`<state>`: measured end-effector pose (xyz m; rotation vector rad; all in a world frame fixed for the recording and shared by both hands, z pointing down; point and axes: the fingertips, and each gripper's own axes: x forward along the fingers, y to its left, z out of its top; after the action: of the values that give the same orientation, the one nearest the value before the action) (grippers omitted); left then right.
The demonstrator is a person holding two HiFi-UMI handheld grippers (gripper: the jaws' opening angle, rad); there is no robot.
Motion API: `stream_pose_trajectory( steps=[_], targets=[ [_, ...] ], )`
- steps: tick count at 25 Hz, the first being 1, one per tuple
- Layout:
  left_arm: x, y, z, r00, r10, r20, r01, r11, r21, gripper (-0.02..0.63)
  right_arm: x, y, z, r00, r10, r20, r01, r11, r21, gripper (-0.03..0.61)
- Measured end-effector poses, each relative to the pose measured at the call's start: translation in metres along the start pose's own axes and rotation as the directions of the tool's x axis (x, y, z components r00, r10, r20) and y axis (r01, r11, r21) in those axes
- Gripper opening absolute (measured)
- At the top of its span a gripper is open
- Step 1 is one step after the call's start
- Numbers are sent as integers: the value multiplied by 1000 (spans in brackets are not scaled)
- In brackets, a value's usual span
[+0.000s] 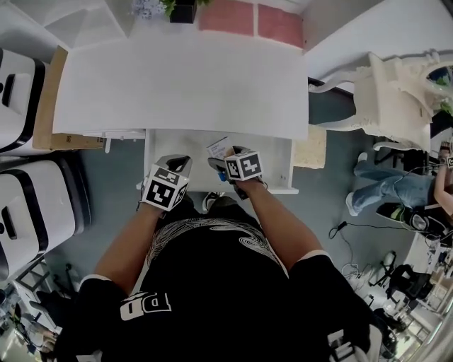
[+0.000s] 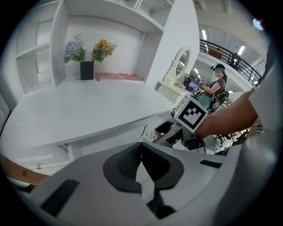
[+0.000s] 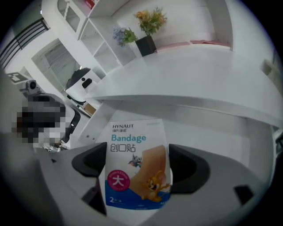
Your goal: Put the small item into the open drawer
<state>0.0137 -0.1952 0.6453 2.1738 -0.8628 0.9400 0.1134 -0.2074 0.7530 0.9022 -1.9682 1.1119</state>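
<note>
Two hand-held grippers are above the open white drawer point(image 1: 191, 145), which is pulled out from under the wide white desk top point(image 1: 177, 85). The right gripper point(image 1: 225, 157) holds a small flat bandage packet, white and blue with cartoon figures point(image 3: 137, 167). Its jaws press on the two sides of the packet, and the packet stands upright between them. In the head view the packet is over the middle of the drawer, near the drawer's far part under the desk edge. I cannot tell if it touches the drawer bottom. The left gripper point(image 1: 177, 165) is over the left part of the drawer, just beside the right one. Its jaws are closed, tip against tip, and nothing is between them. Far behind the drawer, at the back of the desk top, stand a black square vase with flowers point(image 1: 182, 10) and two flat pink pads point(image 1: 251, 20). To the right of the drawer, well apart, stands an ornate white chair point(image 1: 396, 85).
</note>
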Motion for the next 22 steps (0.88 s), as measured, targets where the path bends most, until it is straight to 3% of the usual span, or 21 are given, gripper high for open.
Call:
stream_pose_trajectory(
  steps=[6,11,14,17,19,22],
  targets=[
    [-8,7,-11,1000,19,3,-19,999,-40,14,27,-5,-7,997,-16,-73,13,999,-42,434],
    [-15,15,-17,999,32,12,-31,997,-65,14,44,-7,-2,991,-67,-114,44,980,-196,434],
    [-16,21,-21,999,38,10,-37,996,-80,14,51,-8,2,983,-129,-131,76,934,-348,434],
    [-19,23,-23,999,42,11,-40,995,-87,14,57,-4,5,972,-183,-148,81,852,-518,434],
    [-20,23,-24,999,43,12,-42,995,-89,14,62,-7,4,964,-215,-154,88,810,-580,434],
    [-23,23,-22,999,42,23,-40,995,-95,14,68,-12,3,959,-238,-157,100,796,-596,436]
  ],
)
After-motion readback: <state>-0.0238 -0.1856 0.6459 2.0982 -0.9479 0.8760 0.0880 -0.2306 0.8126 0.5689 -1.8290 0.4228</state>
